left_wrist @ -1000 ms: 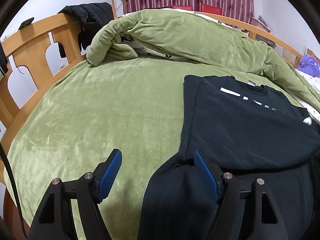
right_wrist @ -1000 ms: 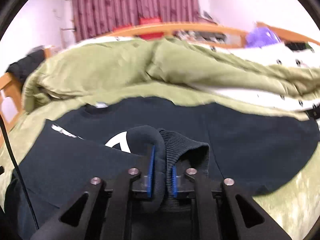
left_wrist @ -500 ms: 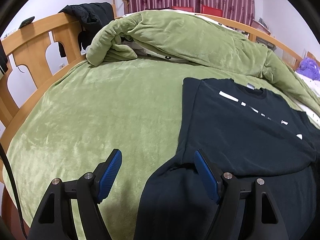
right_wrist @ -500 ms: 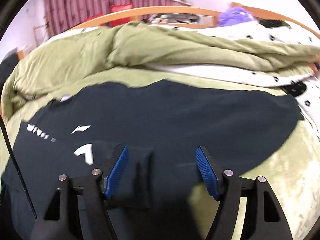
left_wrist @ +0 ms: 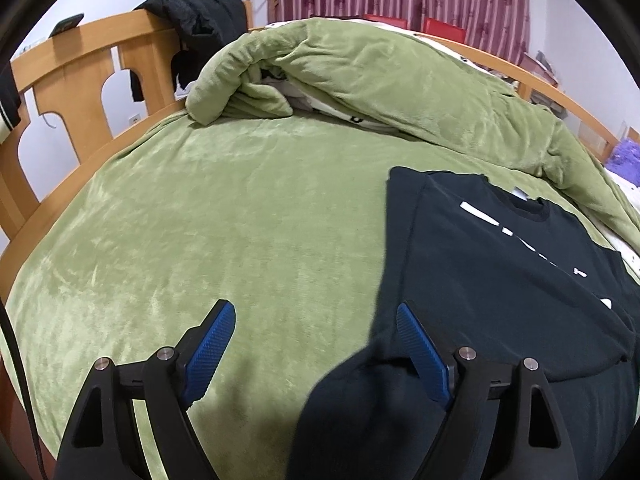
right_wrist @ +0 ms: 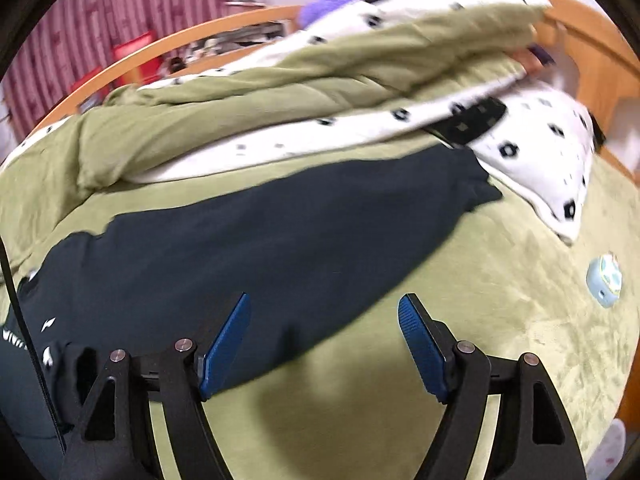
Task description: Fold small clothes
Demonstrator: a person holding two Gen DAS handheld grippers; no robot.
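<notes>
Right wrist view: right hand-held gripper (right_wrist: 324,340) now spread wide and empty, having let go the sleeve cuff it pinched a second ago. Black sweatshirt (right_wrist: 260,240) lies on the green bed (right_wrist: 500,320), one sleeve folded across. Left hand-held gripper (left_wrist: 316,340) stays released over its near edge. Other sleeve likely next.
</notes>
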